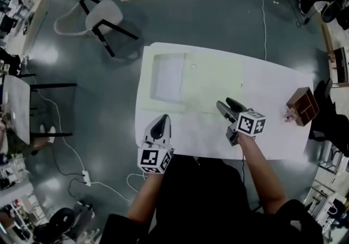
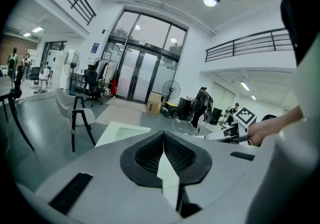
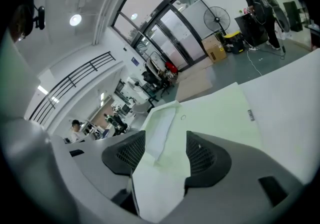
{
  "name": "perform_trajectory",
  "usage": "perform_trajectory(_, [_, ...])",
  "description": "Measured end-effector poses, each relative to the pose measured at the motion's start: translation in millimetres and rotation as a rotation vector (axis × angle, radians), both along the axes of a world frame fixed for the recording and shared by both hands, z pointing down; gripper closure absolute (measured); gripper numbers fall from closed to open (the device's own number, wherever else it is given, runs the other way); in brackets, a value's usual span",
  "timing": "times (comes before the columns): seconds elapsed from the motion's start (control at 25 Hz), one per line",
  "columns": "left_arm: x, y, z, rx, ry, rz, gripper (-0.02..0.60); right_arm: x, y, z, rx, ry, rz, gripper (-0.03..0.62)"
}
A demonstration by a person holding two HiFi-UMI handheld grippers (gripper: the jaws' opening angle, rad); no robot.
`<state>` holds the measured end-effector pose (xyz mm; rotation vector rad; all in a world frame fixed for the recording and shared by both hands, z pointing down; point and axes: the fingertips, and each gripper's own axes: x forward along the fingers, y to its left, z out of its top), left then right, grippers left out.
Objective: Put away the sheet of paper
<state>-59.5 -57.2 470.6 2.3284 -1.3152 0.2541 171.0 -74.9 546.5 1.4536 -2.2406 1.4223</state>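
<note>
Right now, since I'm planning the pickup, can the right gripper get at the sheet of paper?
Probably yes: the right gripper is open and empty, and nothing stands on the table between it and the sheet of paper.

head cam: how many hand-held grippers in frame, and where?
2. The left hand-held gripper is over the table near its front edge, jaws shut. The right hand-held gripper is over the table's middle, jaws open and empty. None looks hidden.
</note>
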Motion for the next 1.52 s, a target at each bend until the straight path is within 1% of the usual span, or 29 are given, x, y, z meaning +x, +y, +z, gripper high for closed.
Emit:
perform_trajectory(0.08, [24, 16, -9, 0.014, 0.002, 0.014, 0.578, 19, 25, -18, 0.037, 0.006, -0.016, 0.372])
perform_trajectory(0.28, [88, 50, -31, 0.069, -0.001, 0.104, 0.578, 69, 87, -64, 0.161, 0.073, -0.018, 0.372])
perform_trajectory(0.36, [110, 64, -41, 0.098, -0.004, 0.129, 0.578, 86, 114, -78, 0.179, 0.102, -0.038, 0.372])
perform_trajectory(0.44, [131, 82, -50, 0.122, -0.009, 0.148, 0.578, 99, 142, -88, 0.174, 0.117, -0.074, 0.372])
perform_trajectory(0.48, [141, 89, -54, 0.136, -0.01, 0.16, 0.578, 107, 154, -93, 0.181, 0.122, -0.074, 0.372])
perform_trajectory(0.6, [170, 108, -67, 0.175, -0.007, 0.199, 0.578, 133, 182, -113, 0.241, 0.144, -0.024, 0.372])
perform_trajectory(0.72, [192, 139, -77, 0.182, -0.005, 0.198, 0.578, 159, 214, -132, 0.295, 0.176, 0.0, 0.373])
perform_trajectory(0.84, [205, 168, -81, 0.184, -0.011, 0.174, 0.578, 182, 242, -145, 0.338, 0.207, 0.026, 0.373])
perform_trajectory(0.92, [211, 184, -84, 0.189, -0.018, 0.167, 0.577, 193, 255, -152, 0.365, 0.216, 0.048, 0.396])
perform_trajectory(1.0, [217, 196, -86, 0.194, -0.022, 0.163, 0.578, 199, 266, -159, 0.387, 0.206, 0.05, 0.447])
perform_trajectory(1.08, [224, 206, -88, 0.199, -0.025, 0.163, 0.578, 201, 276, -169, 0.407, 0.183, 0.031, 0.505])
perform_trajectory(1.2, [231, 214, -93, 0.209, -0.04, 0.175, 0.578, 202, 283, -183, 0.455, 0.212, 0.02, 0.585])
perform_trajectory(1.4, [239, 213, -100, 0.221, -0.055, 0.195, 0.578, 210, 287, -195, 0.522, 0.31, 0.061, 0.594])
perform_trajectory(1.52, [244, 212, -102, 0.231, -0.059, 0.205, 0.578, 216, 289, -198, 0.538, 0.335, 0.096, 0.594])
